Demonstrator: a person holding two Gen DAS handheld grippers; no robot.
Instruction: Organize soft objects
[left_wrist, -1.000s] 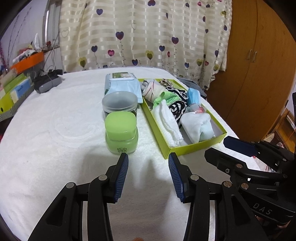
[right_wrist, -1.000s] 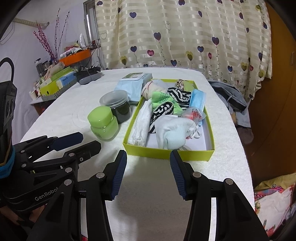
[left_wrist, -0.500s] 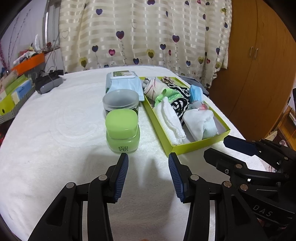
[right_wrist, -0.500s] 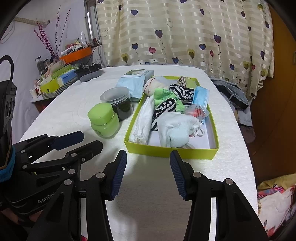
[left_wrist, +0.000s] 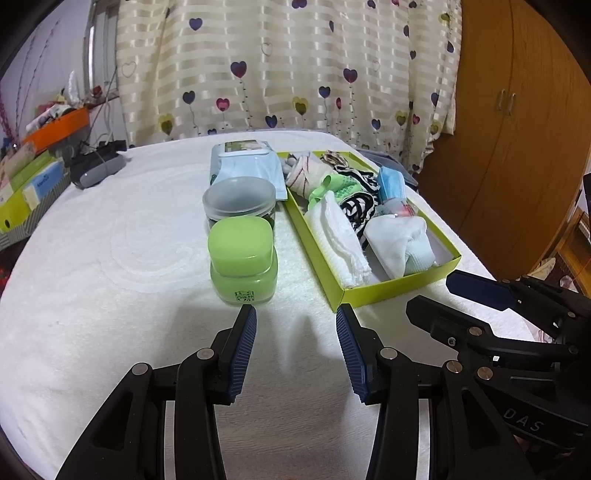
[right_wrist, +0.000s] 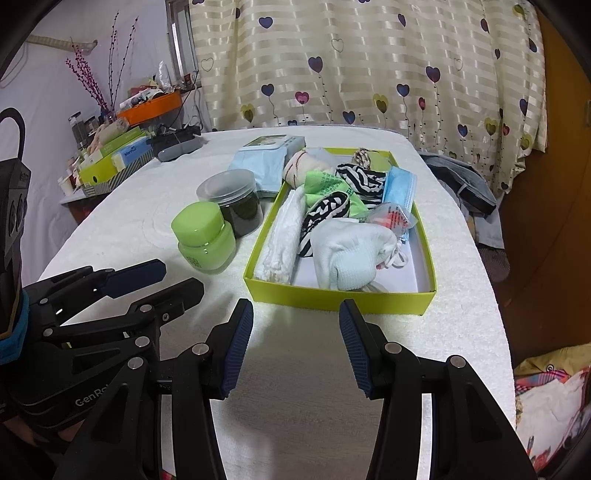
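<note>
A yellow-green box (left_wrist: 391, 291) (right_wrist: 332, 295) lies on the white-covered table, filled with soft things. Among them are a folded white towel (left_wrist: 338, 240) (right_wrist: 282, 240), a white sock bundle (left_wrist: 399, 240) (right_wrist: 347, 254), zebra-striped cloth (left_wrist: 356, 206) (right_wrist: 325, 210), green cloth (right_wrist: 327, 182), a blue face mask (left_wrist: 391, 184) (right_wrist: 399, 184) and a cream roll (left_wrist: 308, 173). My left gripper (left_wrist: 295, 314) (right_wrist: 177, 277) hovers open in front of the box's near left corner. My right gripper (right_wrist: 295, 306) (left_wrist: 439, 295) hovers open before the box's front wall. Neither holds anything.
Left of the box stand a green jar (left_wrist: 242, 258) (right_wrist: 203, 236), a clear-lidded dark jar (left_wrist: 240, 199) (right_wrist: 232, 199) and a pack of wipes (left_wrist: 245, 162) (right_wrist: 266, 158). A grey device (left_wrist: 96, 170) lies at the far left. The table edge drops off on the right.
</note>
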